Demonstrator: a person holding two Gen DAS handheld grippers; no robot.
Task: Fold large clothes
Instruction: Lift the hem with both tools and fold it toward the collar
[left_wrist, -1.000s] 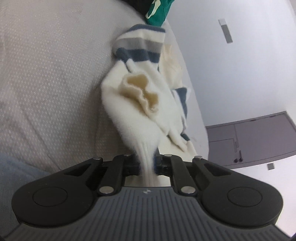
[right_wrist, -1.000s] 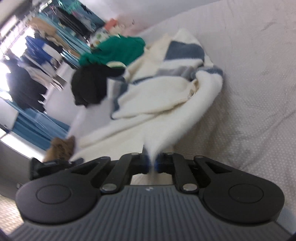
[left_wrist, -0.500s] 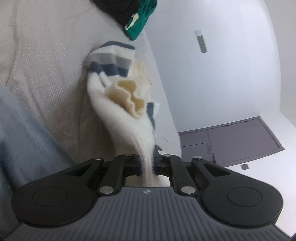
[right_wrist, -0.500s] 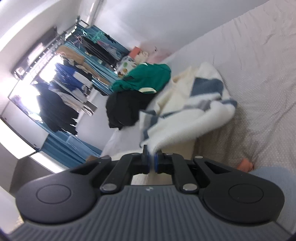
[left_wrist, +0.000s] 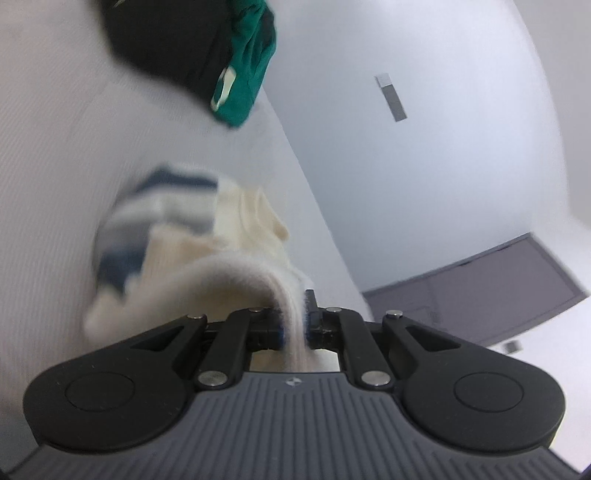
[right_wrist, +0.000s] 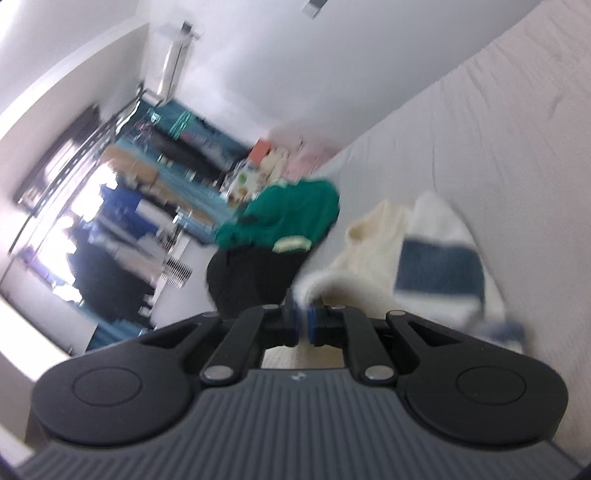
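A cream sweater with blue and grey stripes (left_wrist: 192, 236) hangs bunched over the pale bed cover (left_wrist: 55, 155). My left gripper (left_wrist: 293, 325) is shut on a cream fold of it. In the right wrist view the sweater (right_wrist: 424, 254) trails over the bed (right_wrist: 517, 129), and my right gripper (right_wrist: 303, 325) is shut on another cream edge of it. Both views are blurred by motion.
A black garment (left_wrist: 166, 40) and a green garment (left_wrist: 247, 81) lie heaped further along the bed; both also show in the right wrist view, the green one (right_wrist: 288, 218) above the black one (right_wrist: 251, 280). A clothes rack (right_wrist: 129, 177) stands beyond. A grey cabinet (left_wrist: 476, 291) is by the wall.
Both grippers have risen and tilted while still holding the sweater. The sweater has been pulled up off the bed and toward me, and more wall and room now show.
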